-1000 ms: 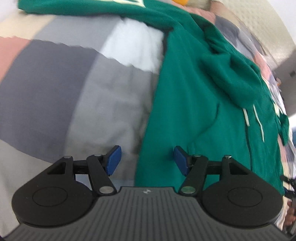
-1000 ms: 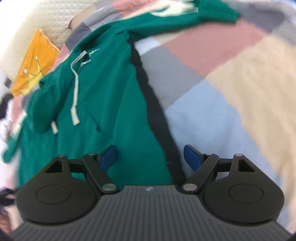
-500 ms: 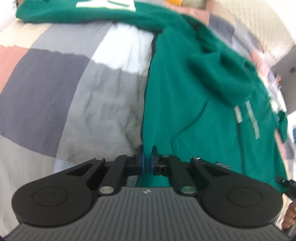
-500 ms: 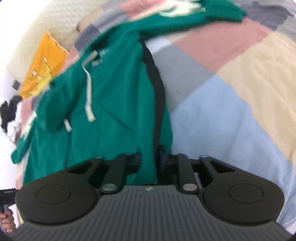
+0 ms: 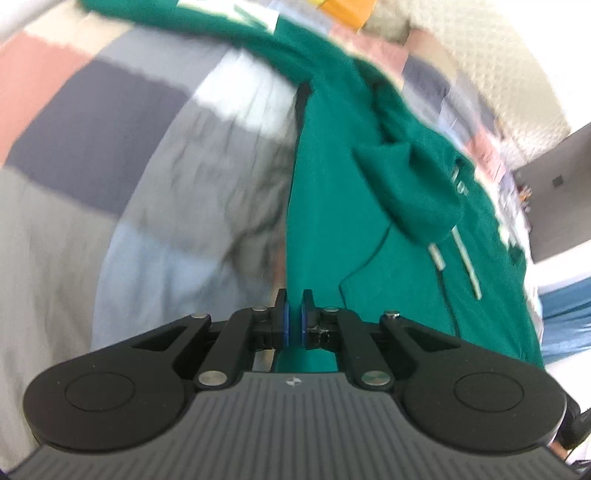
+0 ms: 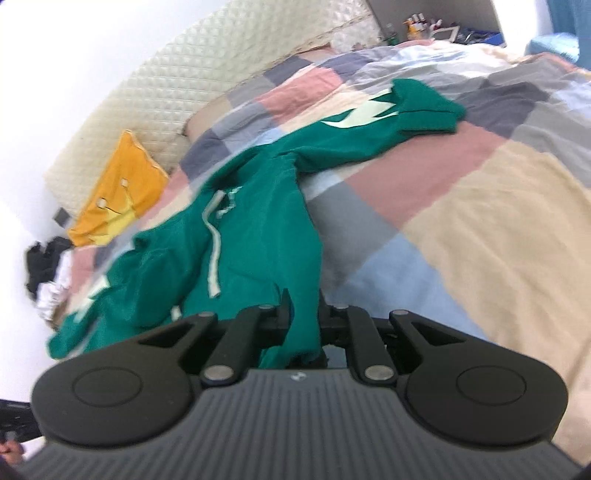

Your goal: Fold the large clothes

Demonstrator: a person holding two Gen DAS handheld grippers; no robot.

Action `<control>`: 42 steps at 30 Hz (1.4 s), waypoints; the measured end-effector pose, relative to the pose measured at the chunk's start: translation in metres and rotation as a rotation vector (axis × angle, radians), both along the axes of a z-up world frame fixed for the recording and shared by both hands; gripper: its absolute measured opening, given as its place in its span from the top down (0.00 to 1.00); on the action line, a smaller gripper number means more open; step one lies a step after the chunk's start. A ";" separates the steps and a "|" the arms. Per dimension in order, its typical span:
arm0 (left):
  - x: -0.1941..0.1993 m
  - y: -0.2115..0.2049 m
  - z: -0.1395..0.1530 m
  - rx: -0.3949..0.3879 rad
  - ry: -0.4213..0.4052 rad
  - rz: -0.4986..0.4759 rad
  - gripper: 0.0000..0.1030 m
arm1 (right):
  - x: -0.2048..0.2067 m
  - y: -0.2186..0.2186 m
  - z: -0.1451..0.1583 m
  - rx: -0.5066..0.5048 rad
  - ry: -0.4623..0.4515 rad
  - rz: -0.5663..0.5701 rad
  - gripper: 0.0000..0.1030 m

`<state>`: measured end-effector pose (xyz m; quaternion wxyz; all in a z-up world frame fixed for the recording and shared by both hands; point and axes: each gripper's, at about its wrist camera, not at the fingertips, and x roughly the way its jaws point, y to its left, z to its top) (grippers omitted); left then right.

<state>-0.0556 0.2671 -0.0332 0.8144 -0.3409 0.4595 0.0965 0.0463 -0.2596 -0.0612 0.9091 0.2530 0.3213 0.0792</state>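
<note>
A green hoodie [image 5: 332, 221] lies spread on a patchwork bedspread [image 5: 110, 147]. My left gripper [image 5: 294, 295] is shut on the hoodie's near hem edge, with green cloth pinched between the blue pads. The hood [image 5: 413, 184] and white drawstrings [image 5: 465, 258] lie to the right. In the right wrist view the hoodie [image 6: 251, 236] runs away from me, and one sleeve with a white print [image 6: 369, 110] stretches far right. My right gripper [image 6: 303, 295] is shut on a bunched fold of the hem, which is lifted off the bedspread [image 6: 461, 221].
An orange pillow [image 6: 118, 192] leans on the quilted headboard [image 6: 221, 74]. A pile of dark and white clothes [image 6: 48, 273] sits at the bed's left edge. Small items stand on a shelf [image 6: 424, 26] beyond the bed. A hand [image 6: 11, 450] shows at the bottom left.
Both grippers went from open over the hem to shut on it, then rose, drawing the hoodie's near edge up off the bedspread.
</note>
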 end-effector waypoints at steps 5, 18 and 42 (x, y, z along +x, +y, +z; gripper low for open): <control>0.005 0.000 -0.007 -0.009 0.066 -0.029 0.93 | 0.017 0.011 -0.024 -0.069 0.133 -0.024 0.88; 0.041 -0.002 0.047 0.152 -0.043 -0.041 0.50 | 0.011 0.011 -0.016 -0.073 0.104 -0.082 0.36; 0.226 -0.260 0.150 0.278 -0.392 -0.292 0.50 | 0.039 0.037 0.006 -0.095 -0.123 0.151 0.37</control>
